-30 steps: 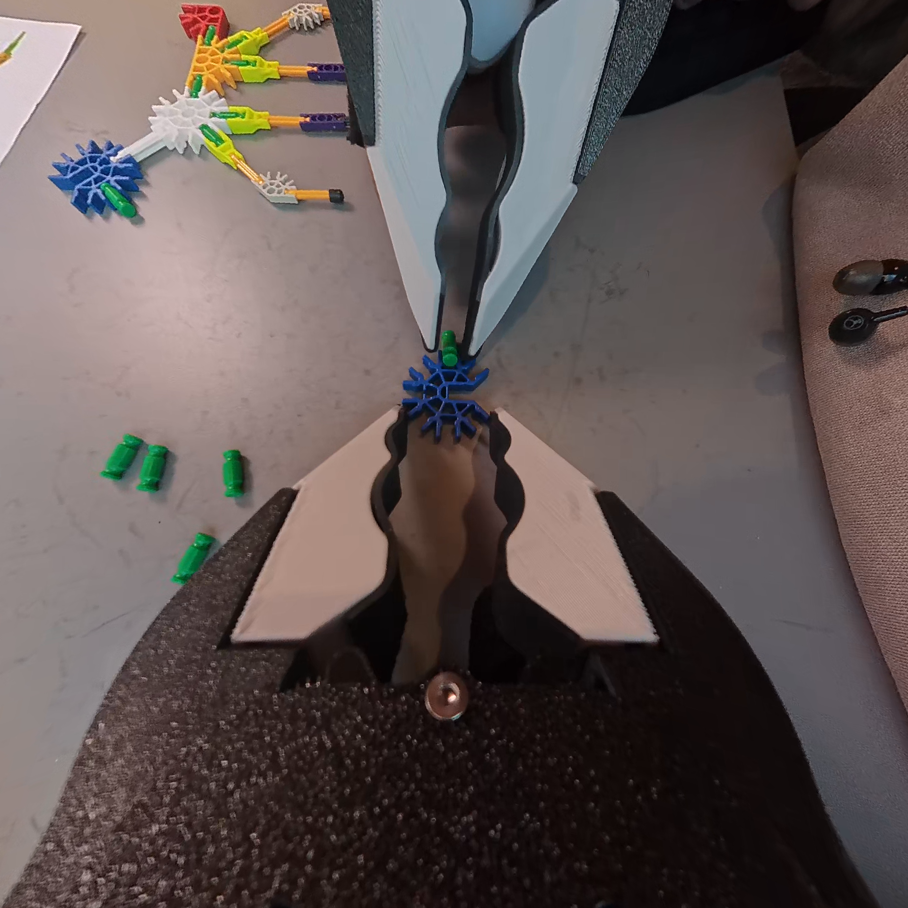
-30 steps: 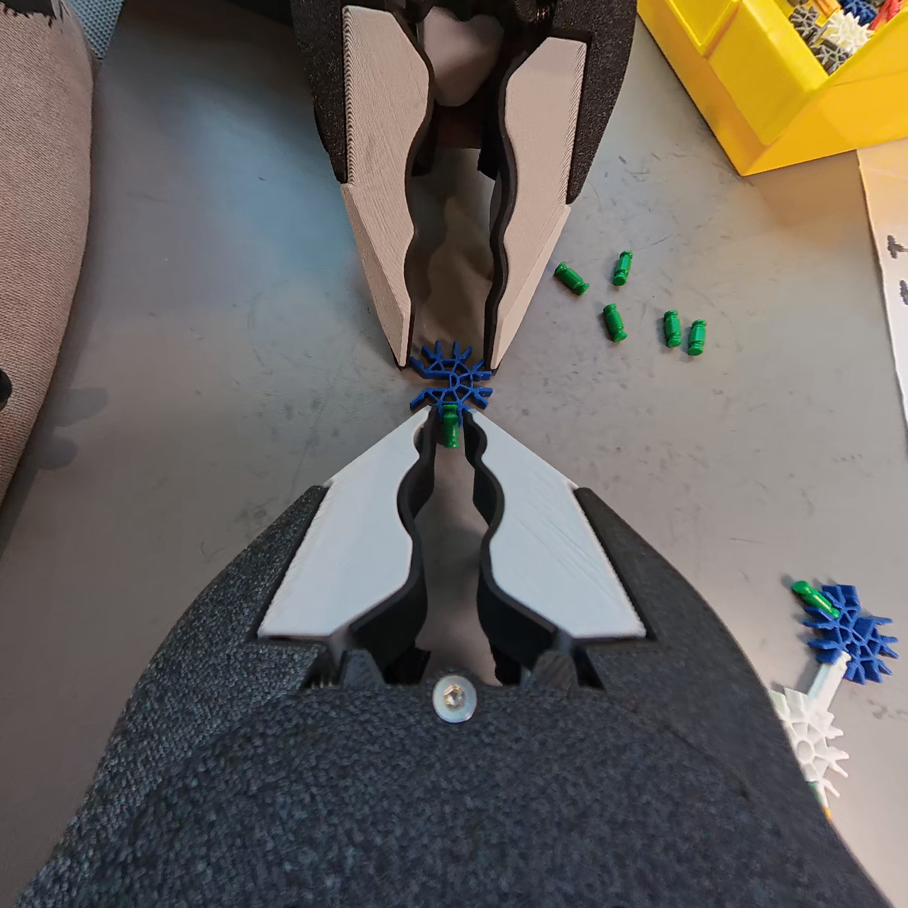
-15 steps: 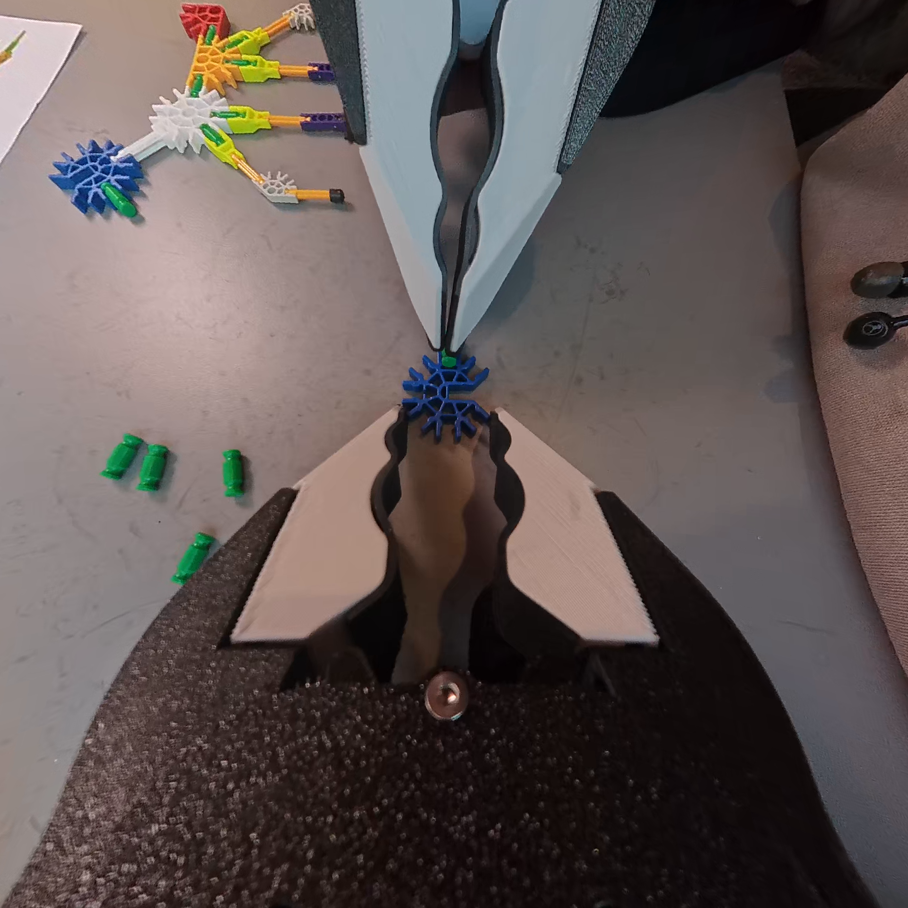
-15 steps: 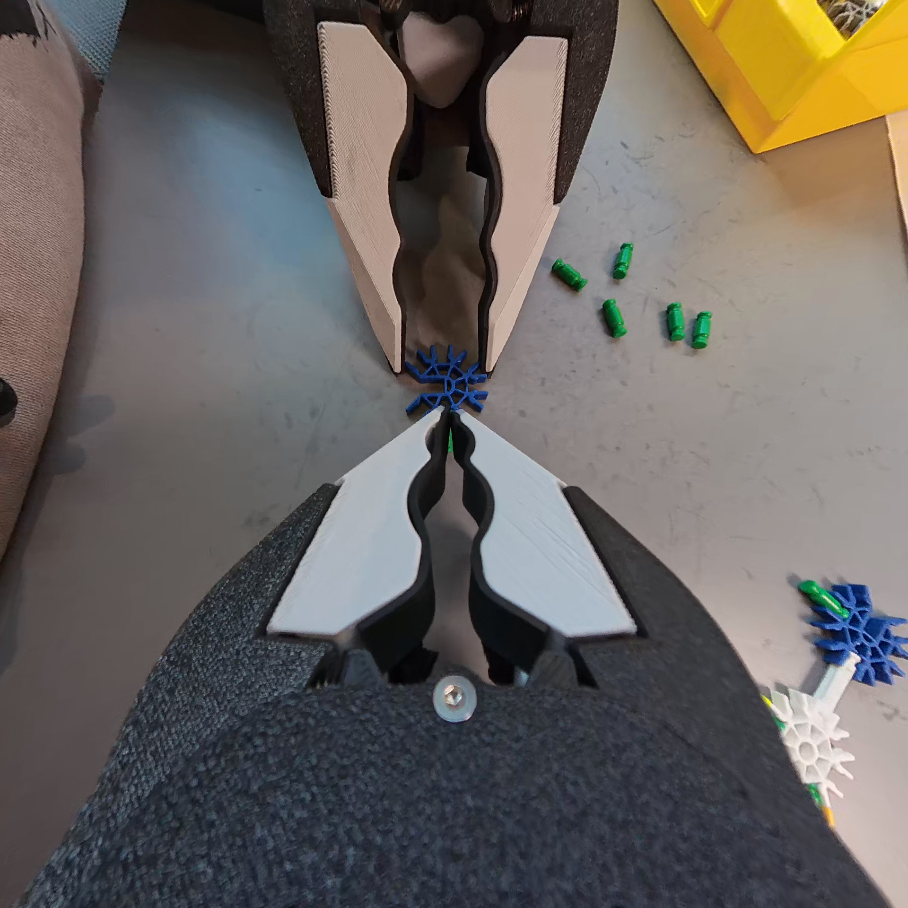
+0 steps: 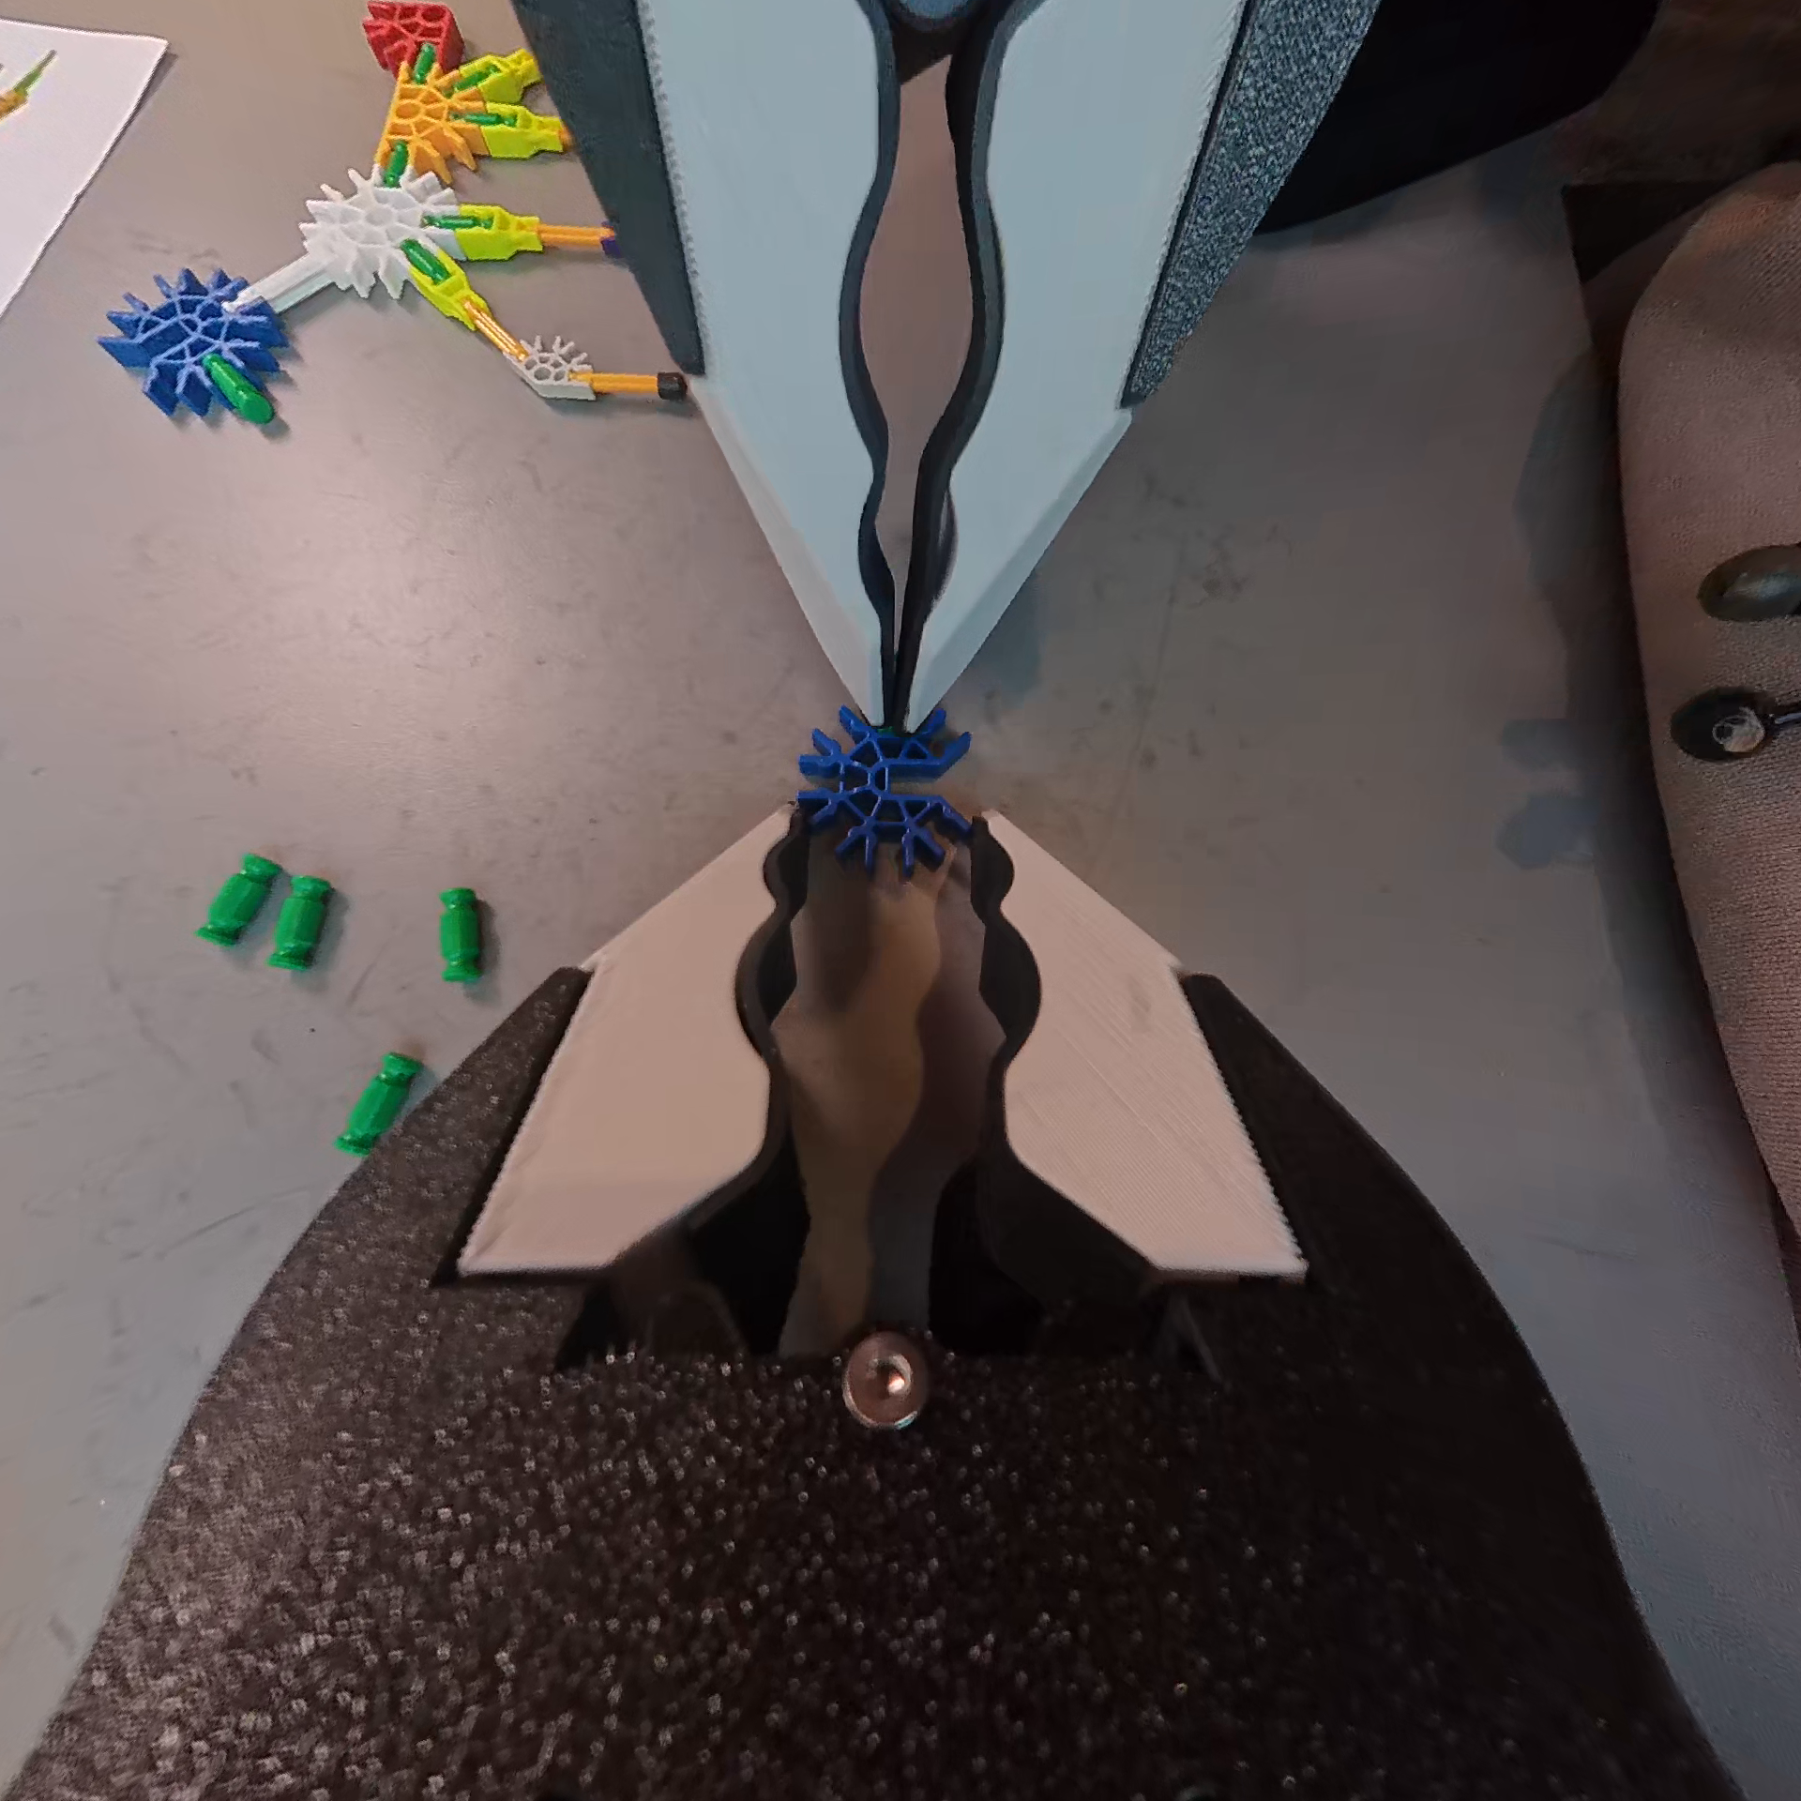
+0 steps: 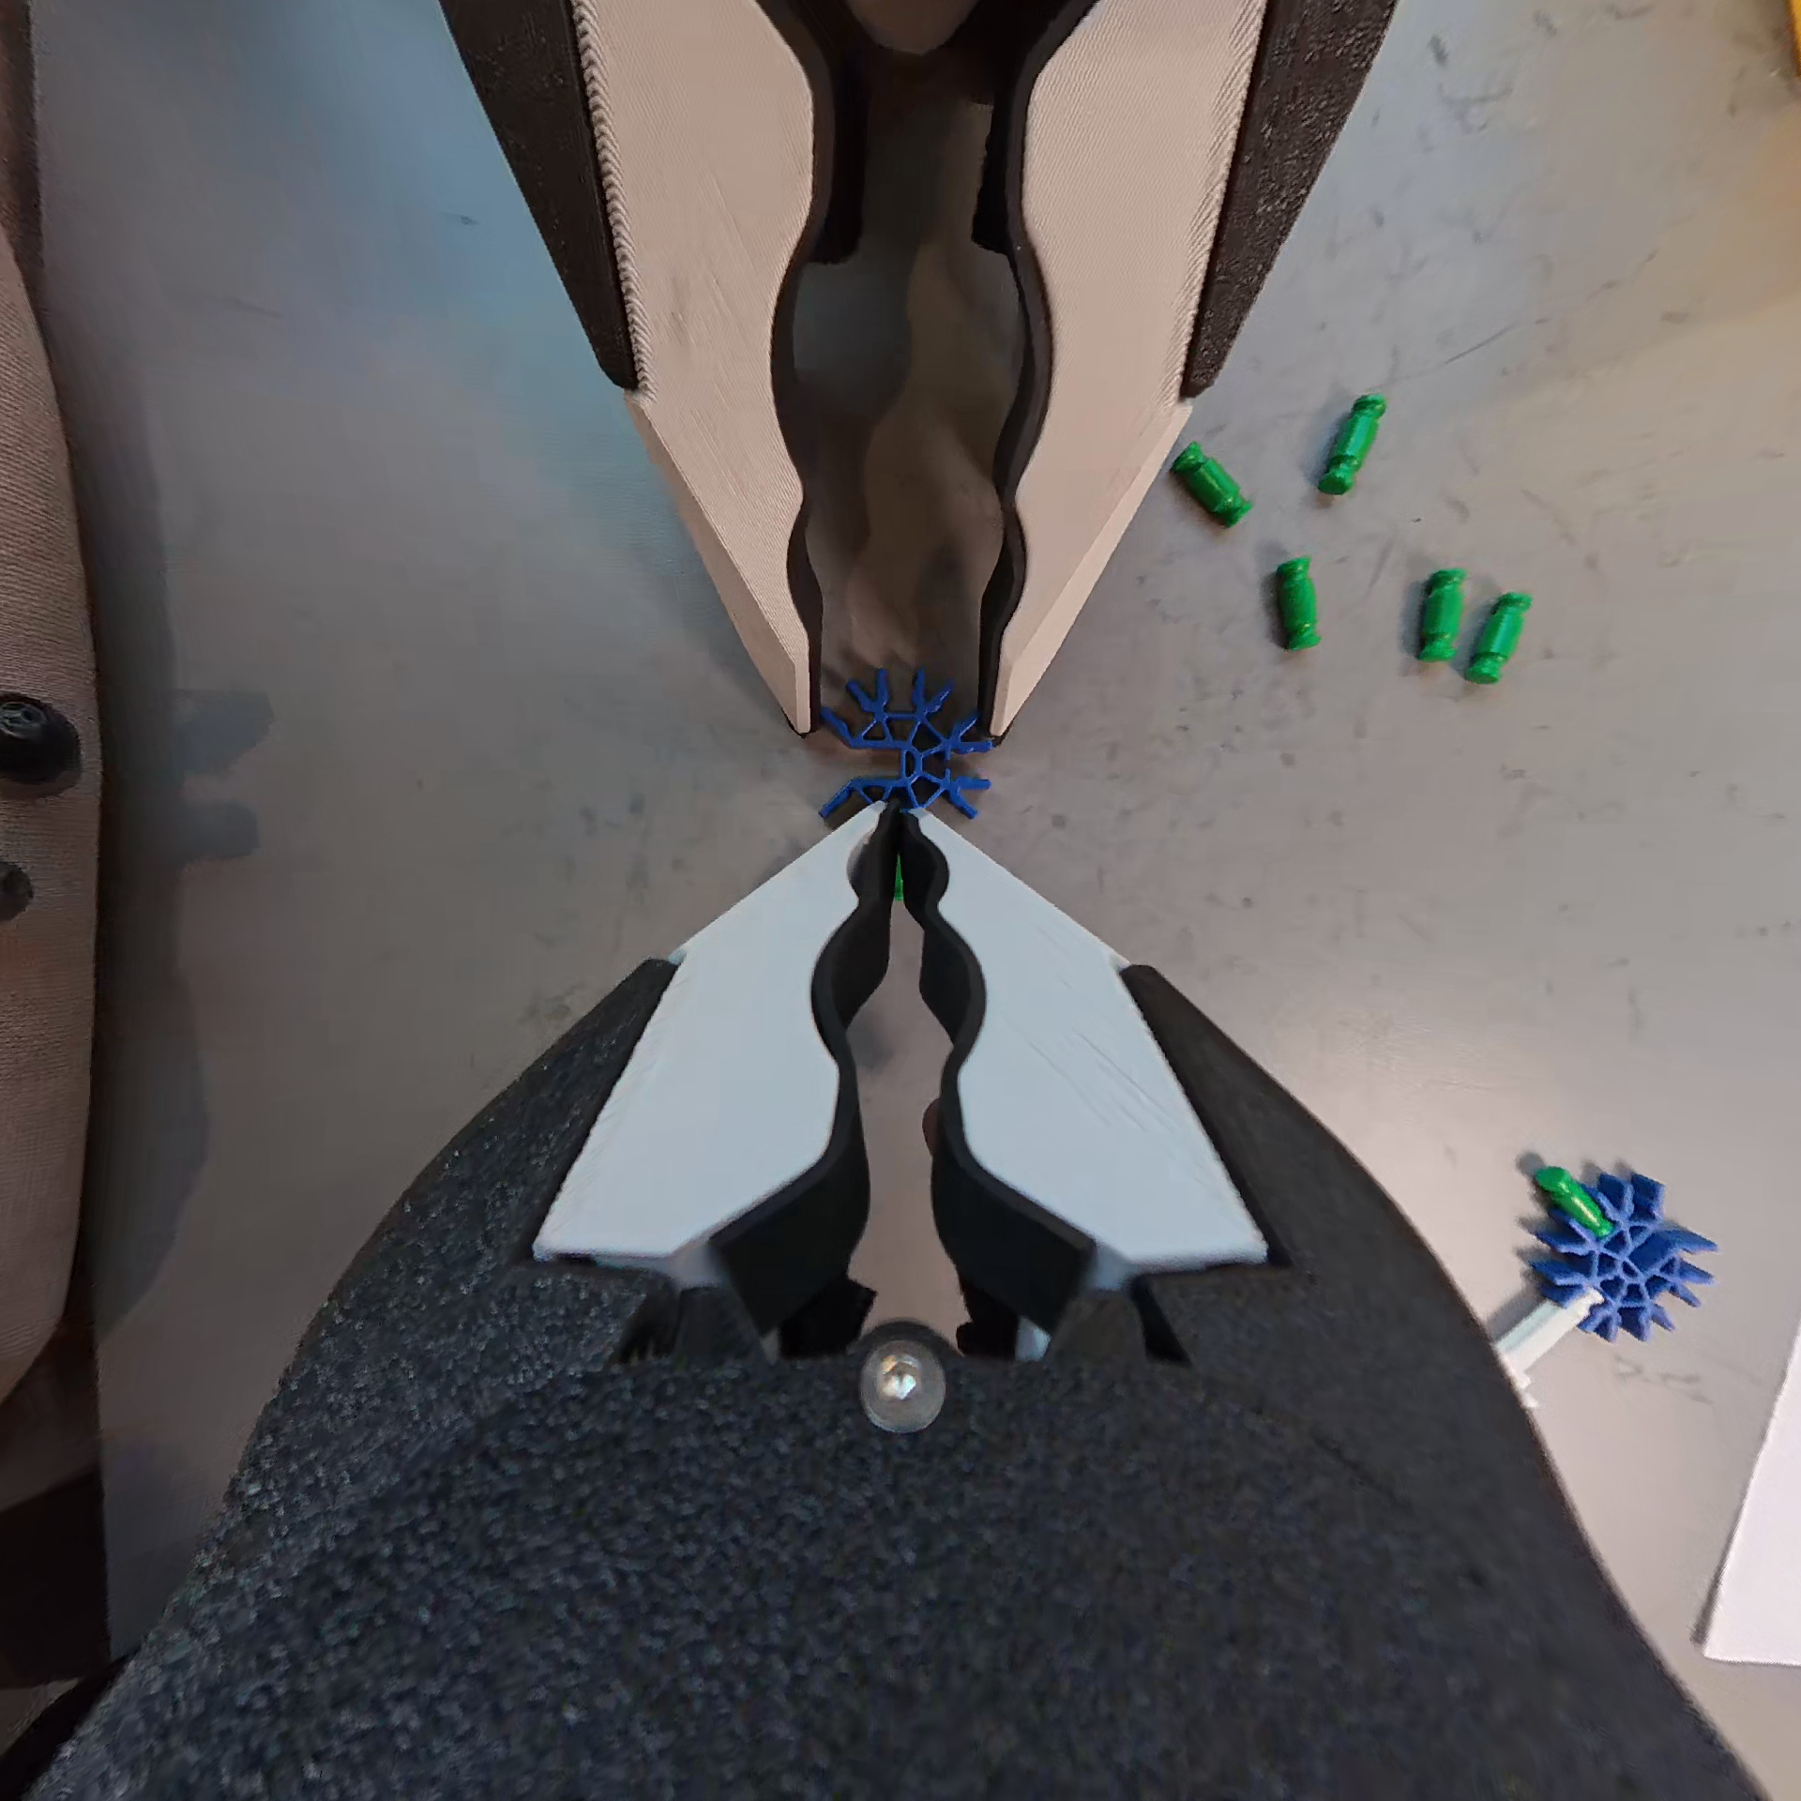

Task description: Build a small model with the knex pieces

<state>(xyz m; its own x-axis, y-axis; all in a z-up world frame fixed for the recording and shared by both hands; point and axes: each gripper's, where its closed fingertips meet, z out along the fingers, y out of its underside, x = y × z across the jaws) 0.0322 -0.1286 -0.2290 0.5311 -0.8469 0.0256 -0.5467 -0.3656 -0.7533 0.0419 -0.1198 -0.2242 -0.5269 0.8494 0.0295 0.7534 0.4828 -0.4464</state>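
Between the two facing grippers, above the grey tabletop (image 5: 1267, 682), sits a blue snowflake-shaped connector (image 5: 882, 791). The left gripper (image 5: 885, 828), nearest in its own view, clamps that connector across its width with its tan fingers (image 5: 682, 1053). Opposite, the right gripper (image 6: 892, 823) has its pale fingers pinched nearly together on a small green rod (image 6: 898, 882) — the rod's tip meets the connector's edge. Farther off lie loose green rods (image 5: 292, 921) and a multicoloured rod-and-connector assembly (image 5: 380, 234) — beside a white sheet of paper (image 5: 58, 146).
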